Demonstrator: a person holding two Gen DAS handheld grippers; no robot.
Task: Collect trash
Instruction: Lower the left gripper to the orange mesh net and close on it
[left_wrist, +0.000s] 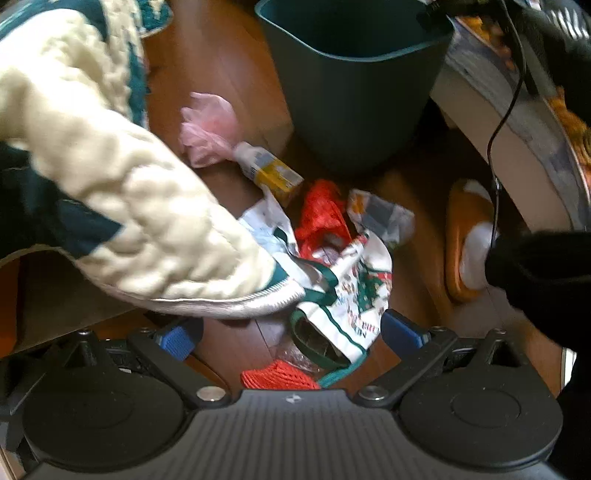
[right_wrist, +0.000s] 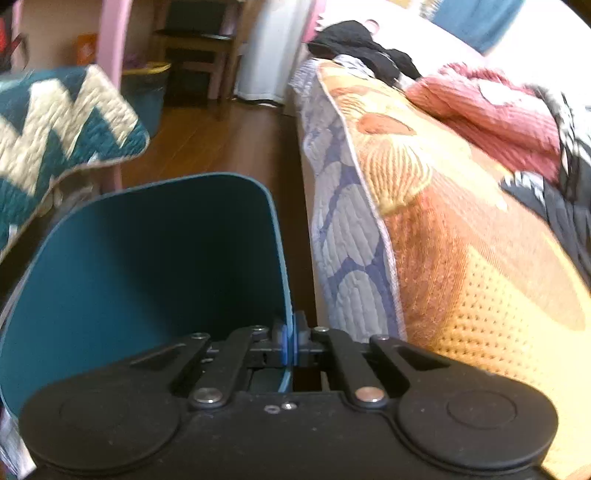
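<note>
Fingers of the right gripper (right_wrist: 290, 341) pinched tight on the rim of the teal trash bin (right_wrist: 155, 258), blue pads pressed on either side of the thin wall, bin mouth facing the right wrist camera. Fingers of the left gripper (left_wrist: 291, 334) spread wide apart, nothing between the blue pads, hovering just above a heap of trash on the wooden floor (left_wrist: 221, 66). Within that heap: a crumpled white wrapper with green and red print (left_wrist: 354, 291), a red net bag (left_wrist: 321, 214), another scrap of red netting (left_wrist: 279, 376) close under the left gripper, a small yellow carton (left_wrist: 273, 173), and a pink plastic bag (left_wrist: 210, 129) further back. Same teal bin standing upright just behind the heap in the left wrist view. Quilted cream and teal blanket (left_wrist: 122, 192) draped over the left part of the heap, touching the white wrapper. Bed with an orange patterned quilt (right_wrist: 461, 240) right beside the bin. Orange slipper with a white sock (left_wrist: 472, 254) near the heap.
</note>
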